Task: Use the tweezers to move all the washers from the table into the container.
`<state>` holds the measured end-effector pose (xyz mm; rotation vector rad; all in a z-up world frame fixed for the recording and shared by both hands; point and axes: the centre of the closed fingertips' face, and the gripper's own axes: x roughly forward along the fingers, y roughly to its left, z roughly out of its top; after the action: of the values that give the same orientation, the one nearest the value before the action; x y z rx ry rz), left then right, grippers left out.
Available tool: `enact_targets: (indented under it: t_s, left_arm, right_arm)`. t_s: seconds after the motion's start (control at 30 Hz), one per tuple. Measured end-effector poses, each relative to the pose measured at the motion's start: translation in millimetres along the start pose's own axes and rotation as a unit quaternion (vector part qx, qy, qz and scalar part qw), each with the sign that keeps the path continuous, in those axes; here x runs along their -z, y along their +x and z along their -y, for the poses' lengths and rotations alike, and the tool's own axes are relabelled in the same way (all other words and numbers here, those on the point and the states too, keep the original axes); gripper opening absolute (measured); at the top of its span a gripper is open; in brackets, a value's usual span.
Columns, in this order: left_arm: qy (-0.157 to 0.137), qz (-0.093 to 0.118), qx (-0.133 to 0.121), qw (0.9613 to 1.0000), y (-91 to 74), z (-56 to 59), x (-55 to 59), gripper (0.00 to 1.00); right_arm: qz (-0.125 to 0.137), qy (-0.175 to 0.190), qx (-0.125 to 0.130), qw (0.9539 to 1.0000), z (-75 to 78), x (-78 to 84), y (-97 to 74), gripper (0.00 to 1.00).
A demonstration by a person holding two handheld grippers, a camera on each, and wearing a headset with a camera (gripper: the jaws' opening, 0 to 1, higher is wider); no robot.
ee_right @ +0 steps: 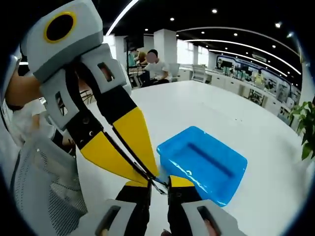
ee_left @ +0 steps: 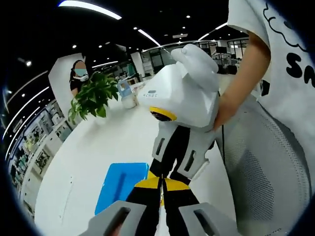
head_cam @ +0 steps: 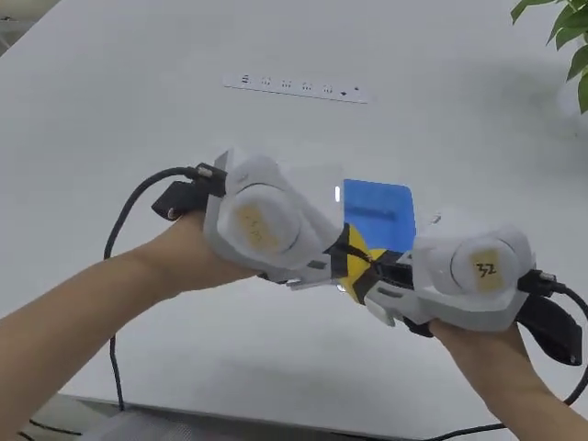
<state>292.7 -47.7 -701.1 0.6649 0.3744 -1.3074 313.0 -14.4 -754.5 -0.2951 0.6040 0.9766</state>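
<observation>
The blue container (head_cam: 381, 211) (ee_left: 123, 184) (ee_right: 204, 164) lies on the white table just beyond the two grippers. They point at each other, and their yellow tips meet over the table. My left gripper (head_cam: 344, 262) (ee_left: 161, 189) (ee_right: 153, 178) is shut on thin dark tweezers (ee_right: 130, 160), which run between its yellow jaws. The tweezers' metal tip reaches into the narrow gap of my right gripper (head_cam: 367, 271) (ee_right: 158, 187) (ee_left: 167, 169). I cannot tell whether the right jaws clamp it. I can make out no washers.
A white power strip (head_cam: 294, 87) lies far back on the table. A potted plant (head_cam: 565, 37) (ee_left: 93, 96) stands at the far right corner. A mesh chair (ee_left: 261, 167) is behind the table's near edge. People sit at a distant table (ee_right: 152, 64).
</observation>
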Motion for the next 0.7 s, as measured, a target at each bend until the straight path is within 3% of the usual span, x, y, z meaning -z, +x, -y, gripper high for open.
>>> enact_targets:
  t_s: [0.4,0.7]
  left_arm:
    - [-0.013,-0.014,0.008,0.9998,9.3,1.3,21.1,0.0]
    - [-0.022,-0.015,0.005,0.9996,12.5,-1.4,26.1,0.0]
  right_arm:
    - [-0.015,0.01,-0.012,0.9998,0.3,16.0,13.6,0.1]
    - [-0.017,0.025,-0.013,0.9995,4.3,19.4,15.3,0.11]
